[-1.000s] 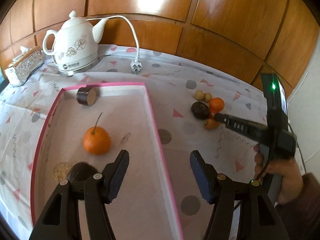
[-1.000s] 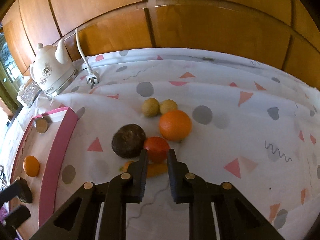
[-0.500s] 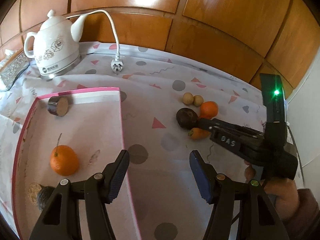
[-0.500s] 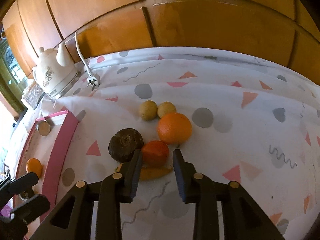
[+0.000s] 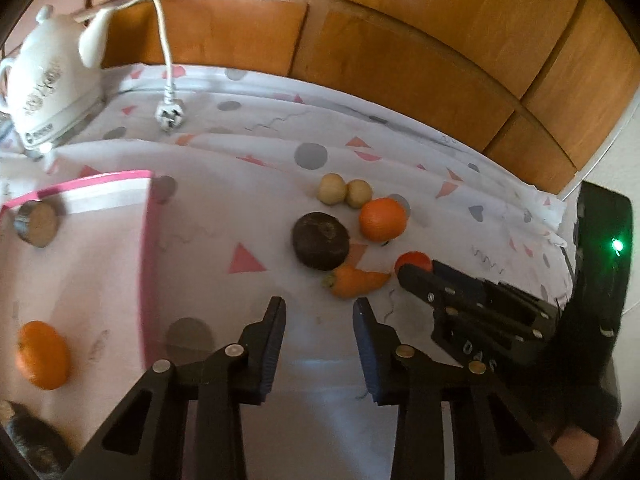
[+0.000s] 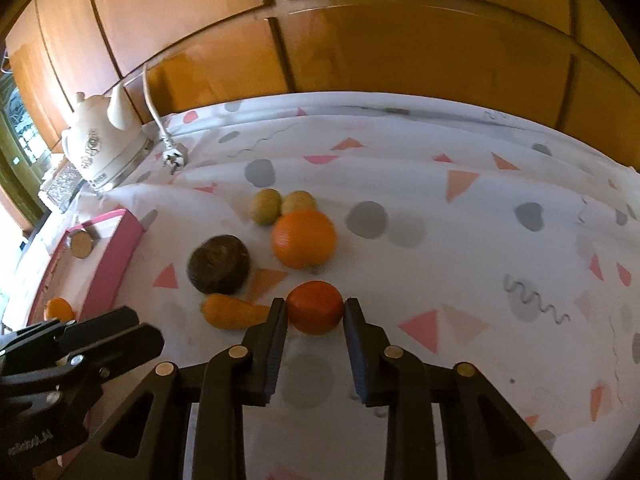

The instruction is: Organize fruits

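The tablecloth (image 6: 460, 216) is white, printed with grey dots, pink and salmon triangles and thin grey squiggles. Near the centre of the right wrist view sit a bright orange fruit (image 6: 303, 239), a red-orange tomato (image 6: 316, 307), a dark brown round fruit (image 6: 219, 264), an orange carrot (image 6: 234, 312) and two pale yellow-tan small fruits (image 6: 265, 206). At the left edge the tray (image 5: 146, 240) has a pink rim and a pale whitish floor, with a small orange tangerine (image 5: 42, 355) on it. In the upper left stands a white kettle (image 5: 48, 84) with a faint floral motif and a white cord. The wall panels (image 5: 400, 60) behind are warm orange-brown wood. Both grippers are black with dark blue pads (image 5: 366, 344).
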{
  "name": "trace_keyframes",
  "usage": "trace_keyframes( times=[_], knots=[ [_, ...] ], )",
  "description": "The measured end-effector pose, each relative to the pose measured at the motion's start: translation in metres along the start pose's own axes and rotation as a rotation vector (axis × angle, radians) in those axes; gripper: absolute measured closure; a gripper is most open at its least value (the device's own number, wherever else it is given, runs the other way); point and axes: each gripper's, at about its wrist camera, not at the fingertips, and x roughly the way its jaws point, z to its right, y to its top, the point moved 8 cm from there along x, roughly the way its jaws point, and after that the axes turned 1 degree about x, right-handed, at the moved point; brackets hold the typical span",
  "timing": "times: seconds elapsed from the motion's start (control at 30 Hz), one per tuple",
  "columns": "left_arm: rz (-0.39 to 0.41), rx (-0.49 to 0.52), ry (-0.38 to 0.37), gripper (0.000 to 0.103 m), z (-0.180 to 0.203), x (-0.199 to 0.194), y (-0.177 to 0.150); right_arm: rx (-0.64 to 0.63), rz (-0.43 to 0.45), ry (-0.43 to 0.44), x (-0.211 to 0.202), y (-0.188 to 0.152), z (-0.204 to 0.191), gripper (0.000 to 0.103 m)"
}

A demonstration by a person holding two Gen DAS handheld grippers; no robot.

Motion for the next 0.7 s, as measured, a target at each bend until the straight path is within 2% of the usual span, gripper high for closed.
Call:
trace_keyframes(
  times=[0.23,0.5,0.57,0.6,0.7],
  knots=[
    [-0.030,-0.091,-0.053,0.067,0.008,0.021,0.007,-0.010,0.001,-0.035,-0.001,-0.005,0.013,0.074],
    [-0.032,-0.116,-0.045,0.064,0.016,0.042,0.015,-0.022,0.009,-0.038,-0.008,-0.012,0.018,0.074],
    [-0.027,-0.097,-0.049,0.066,0.019,0.042,0.015,-0.011,0.011,-0.033,-0.010,-0.014,0.020,0.074],
    [-0.034,-0.086,-0.058,0.074,0.020,0.042,0.013,-0.007,0.012,-0.032,-0.011,-0.015,0.020,0.074],
    [-0.042,-0.064,-0.079,0.074,0.023,0.037,0.004,-0.003,0.014,-0.033,-0.015,-0.019,0.023,0.074]
  ],
)
